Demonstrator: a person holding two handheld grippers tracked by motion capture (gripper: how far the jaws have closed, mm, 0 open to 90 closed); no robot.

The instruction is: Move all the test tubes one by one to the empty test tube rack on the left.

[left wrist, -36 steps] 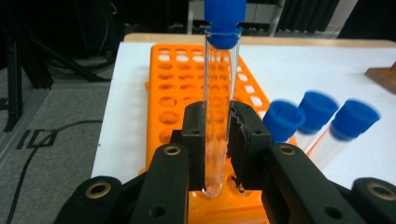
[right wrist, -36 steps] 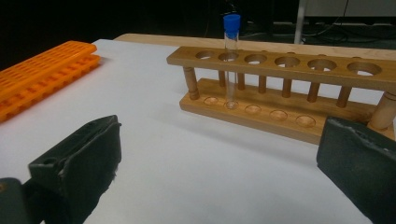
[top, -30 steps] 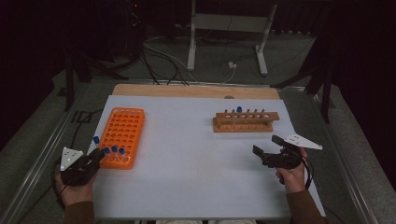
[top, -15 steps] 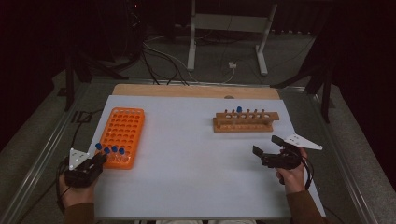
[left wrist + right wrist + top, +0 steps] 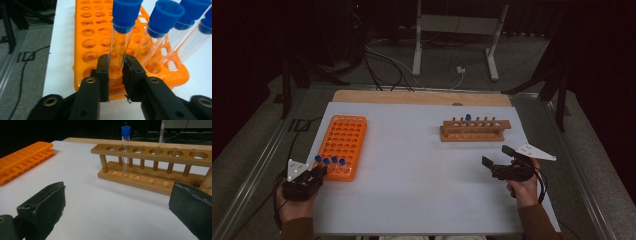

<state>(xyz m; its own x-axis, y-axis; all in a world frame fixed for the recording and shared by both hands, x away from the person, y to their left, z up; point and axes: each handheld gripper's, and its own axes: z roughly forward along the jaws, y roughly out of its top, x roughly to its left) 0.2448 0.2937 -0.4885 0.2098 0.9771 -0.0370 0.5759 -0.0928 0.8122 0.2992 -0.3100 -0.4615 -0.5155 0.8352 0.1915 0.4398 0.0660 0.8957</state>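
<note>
An orange tube rack (image 5: 343, 142) lies at the left of the white table. Several blue-capped test tubes (image 5: 330, 160) stand in its near row. My left gripper (image 5: 319, 171) is at the rack's near left corner. In the left gripper view its jaws (image 5: 116, 67) are shut on the leftmost test tube (image 5: 120, 42), low on the clear glass, and have just eased open slightly with the tube still between the pads. A wooden rack (image 5: 474, 130) at the right holds one blue-capped tube (image 5: 468, 118). My right gripper (image 5: 496, 155) hovers open and holds nothing in front of the wooden rack (image 5: 150, 155).
The white sheet (image 5: 422, 170) covers the table between the two racks. A bare wooden strip (image 5: 412, 96) runs along the far edge. Metal rails flank both sides, and cables and a stand's legs (image 5: 452, 45) lie on the floor beyond.
</note>
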